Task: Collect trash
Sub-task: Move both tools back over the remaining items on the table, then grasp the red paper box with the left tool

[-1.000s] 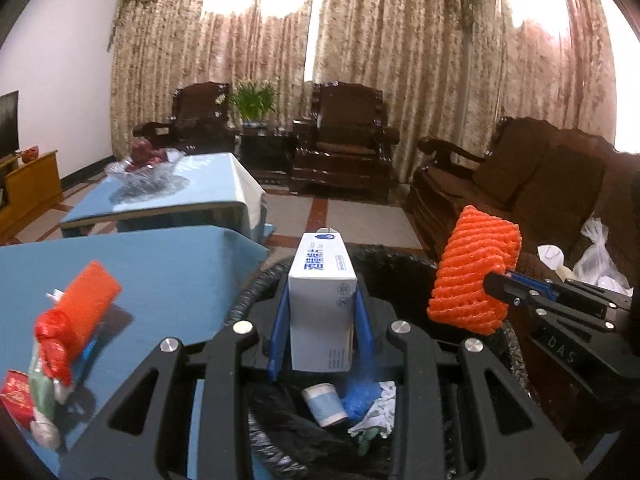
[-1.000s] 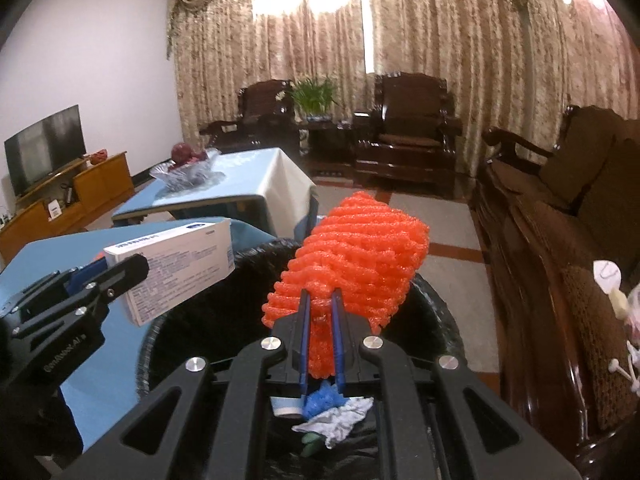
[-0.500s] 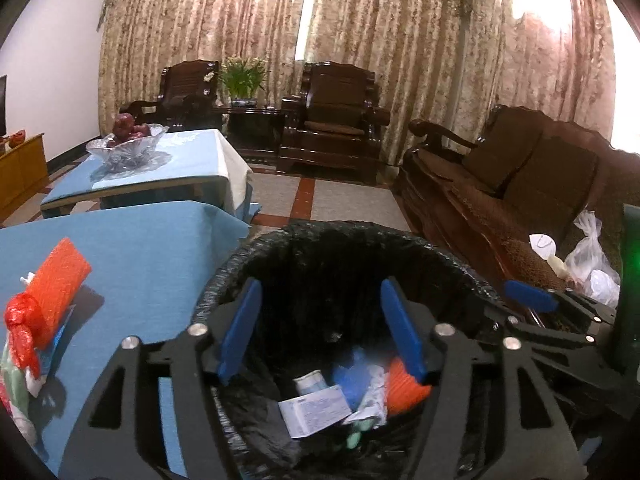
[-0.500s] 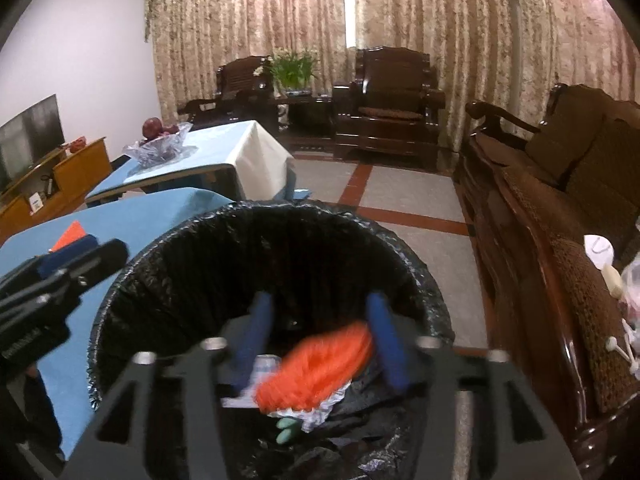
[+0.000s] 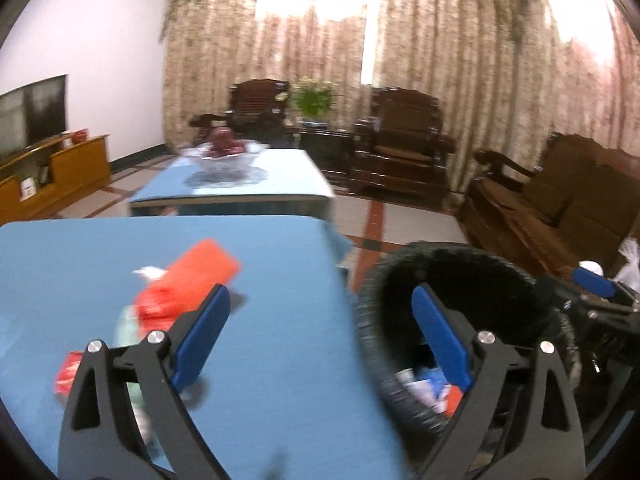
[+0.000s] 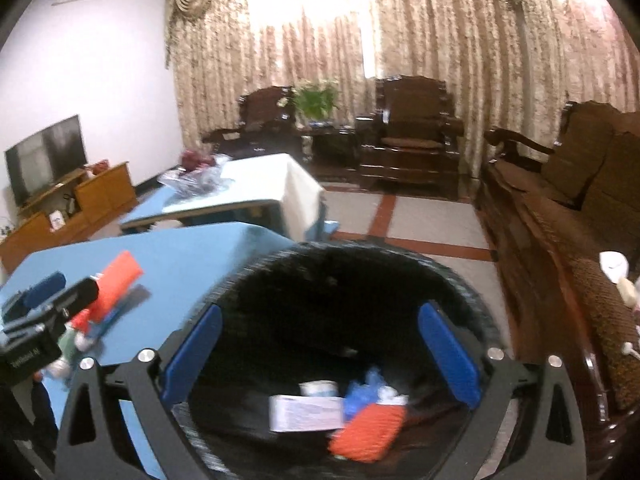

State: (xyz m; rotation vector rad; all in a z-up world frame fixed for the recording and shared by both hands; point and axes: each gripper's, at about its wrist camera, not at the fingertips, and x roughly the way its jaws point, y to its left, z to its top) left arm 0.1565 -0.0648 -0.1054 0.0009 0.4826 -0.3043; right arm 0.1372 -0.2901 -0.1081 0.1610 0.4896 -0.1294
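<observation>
There is 1 black-lined trash bin (image 6: 360, 280), and inside it, at the lower centre of the right wrist view, lie 1 orange foam net (image 6: 366, 432), 1 white box (image 6: 306, 418), 1 paper cup (image 6: 319, 389) and 1 blue crumpled piece (image 6: 362, 396). On the 1 blue table (image 5: 260, 360), at the left of the left wrist view, sits 1 more orange foam sleeve (image 5: 200, 268) in a blurred pile I cannot count. Further back are 2 dark armchairs, 1 (image 5: 256, 108) left and 1 (image 5: 404, 132) right of the 1 green plant (image 5: 314, 98), plus 1 fruit bowl (image 5: 224, 152), 1 sofa (image 5: 560, 200) and 1 television (image 6: 46, 158).

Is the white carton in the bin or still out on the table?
In. The white carton lies flat at the bottom of the black-lined bin, beside the orange foam net; the right hand-held gripper hangs open and empty above.
</observation>
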